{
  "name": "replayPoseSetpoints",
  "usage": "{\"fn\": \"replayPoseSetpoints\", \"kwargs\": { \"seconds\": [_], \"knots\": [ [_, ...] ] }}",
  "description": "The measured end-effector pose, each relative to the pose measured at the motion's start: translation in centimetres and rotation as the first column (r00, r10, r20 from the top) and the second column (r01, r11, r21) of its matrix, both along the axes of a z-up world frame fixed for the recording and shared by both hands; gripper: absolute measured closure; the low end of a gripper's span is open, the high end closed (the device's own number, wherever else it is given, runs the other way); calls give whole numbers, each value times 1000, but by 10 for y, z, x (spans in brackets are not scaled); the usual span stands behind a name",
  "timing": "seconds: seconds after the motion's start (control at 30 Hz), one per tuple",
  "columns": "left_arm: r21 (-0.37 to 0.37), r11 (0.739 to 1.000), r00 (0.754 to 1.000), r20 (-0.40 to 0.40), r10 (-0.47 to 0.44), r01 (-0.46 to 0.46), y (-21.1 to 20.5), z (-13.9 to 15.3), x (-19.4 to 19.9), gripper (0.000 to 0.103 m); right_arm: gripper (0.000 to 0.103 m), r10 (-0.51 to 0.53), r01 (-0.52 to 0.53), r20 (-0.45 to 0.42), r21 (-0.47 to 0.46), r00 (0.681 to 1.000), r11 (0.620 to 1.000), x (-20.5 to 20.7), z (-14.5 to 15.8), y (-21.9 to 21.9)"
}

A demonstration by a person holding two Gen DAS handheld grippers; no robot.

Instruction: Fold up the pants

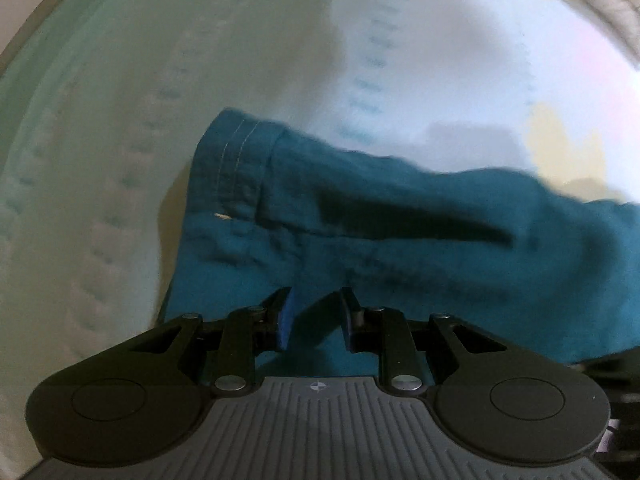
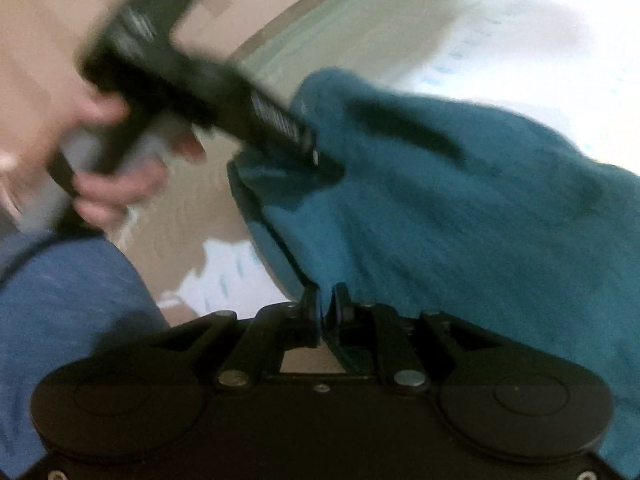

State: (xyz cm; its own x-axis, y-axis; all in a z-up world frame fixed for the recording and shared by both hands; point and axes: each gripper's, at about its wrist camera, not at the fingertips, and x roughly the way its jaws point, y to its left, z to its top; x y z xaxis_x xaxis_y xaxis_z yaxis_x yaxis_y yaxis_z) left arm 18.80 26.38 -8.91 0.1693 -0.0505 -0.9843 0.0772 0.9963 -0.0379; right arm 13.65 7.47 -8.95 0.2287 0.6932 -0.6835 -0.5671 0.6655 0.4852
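Note:
The teal pants (image 1: 400, 232) hang lifted above a pale quilted bed (image 1: 120, 120). My left gripper (image 1: 316, 304) is shut on a fold of the pants near a stitched hem (image 1: 240, 148). In the right wrist view my right gripper (image 2: 327, 300) is shut on an edge of the pants (image 2: 480, 220), which drape away to the right. The left gripper (image 2: 312, 152) shows there too, blurred, gripping the cloth further up, held by a hand (image 2: 120, 176).
The bed's edge (image 2: 288, 24) runs along a beige floor (image 2: 180, 216). The person's blue-clad leg (image 2: 68, 300) is at lower left of the right wrist view. A yellowish patch (image 1: 568, 152) lies on the bed at right.

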Motion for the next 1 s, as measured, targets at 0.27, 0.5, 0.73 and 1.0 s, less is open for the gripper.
{"fn": "replayPoseSetpoints", "kwargs": {
  "seconds": [0.27, 0.5, 0.73, 1.0],
  "knots": [
    [107, 992, 997, 28, -75, 71, -16, 4, 0, 80, 72, -75, 87, 120, -99, 990, 991, -16, 53, -79],
    [66, 998, 1000, -1, 9, -9, -11, 3, 12, 80, 72, -41, 99, 159, -372, 986, 923, -38, 51, -133],
    [69, 997, 1000, -11, 25, -24, -7, 2, 17, 80, 45, 66, 23, 163, -493, 984, 870, -56, 22, -117],
    [62, 997, 999, -15, 41, -40, -5, 2, 20, 80, 61, 135, -10, 177, -571, 975, 821, -57, -5, -110]
  ]
}}
